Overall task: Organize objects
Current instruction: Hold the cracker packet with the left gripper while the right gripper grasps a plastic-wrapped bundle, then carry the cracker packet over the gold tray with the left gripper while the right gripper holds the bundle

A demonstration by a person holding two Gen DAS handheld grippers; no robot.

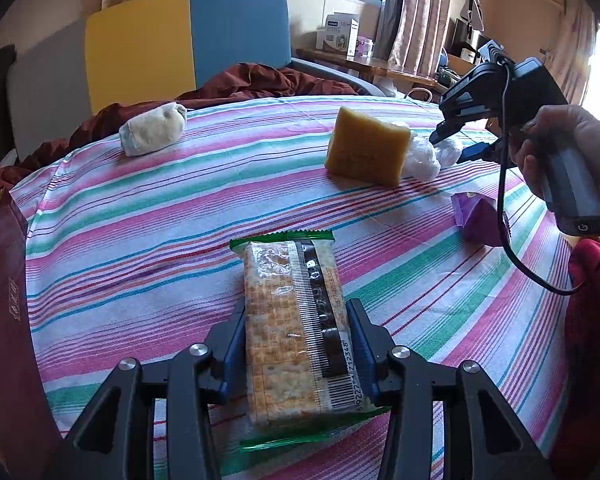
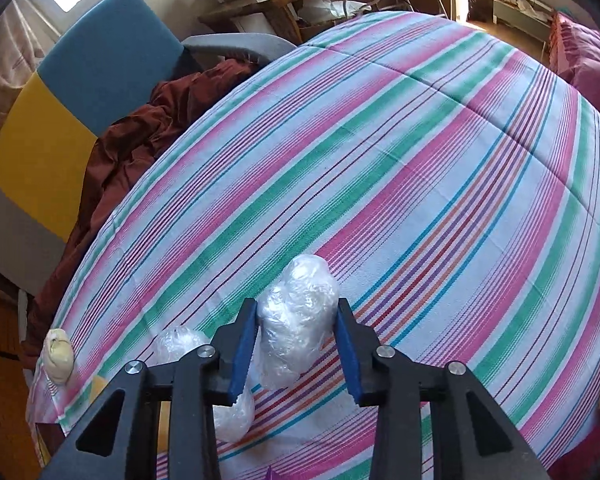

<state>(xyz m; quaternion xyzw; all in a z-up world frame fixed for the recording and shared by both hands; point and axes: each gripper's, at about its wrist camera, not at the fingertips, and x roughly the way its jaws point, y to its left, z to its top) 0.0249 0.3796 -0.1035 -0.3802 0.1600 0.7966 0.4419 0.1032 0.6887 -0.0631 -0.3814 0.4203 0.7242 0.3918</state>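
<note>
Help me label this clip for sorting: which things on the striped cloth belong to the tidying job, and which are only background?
In the job:
- green-edged cracker packet, in left gripper
- clear crumpled plastic bundle, in right gripper
- yellow sponge block
- rolled white sock
- purple wrapper

Background:
- blue-and-yellow chair
- brown blanket

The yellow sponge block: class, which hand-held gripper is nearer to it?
Right. The right hand-held gripper sits just beside the yellow sponge block, closed on a clear plastic bundle. The left hand-held gripper stays nearer the camera, gripping the cracker packet.

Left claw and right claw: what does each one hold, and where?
Left claw grips the cracker pack by its long sides. Right claw grips a plastic bundle by its sides.
</note>
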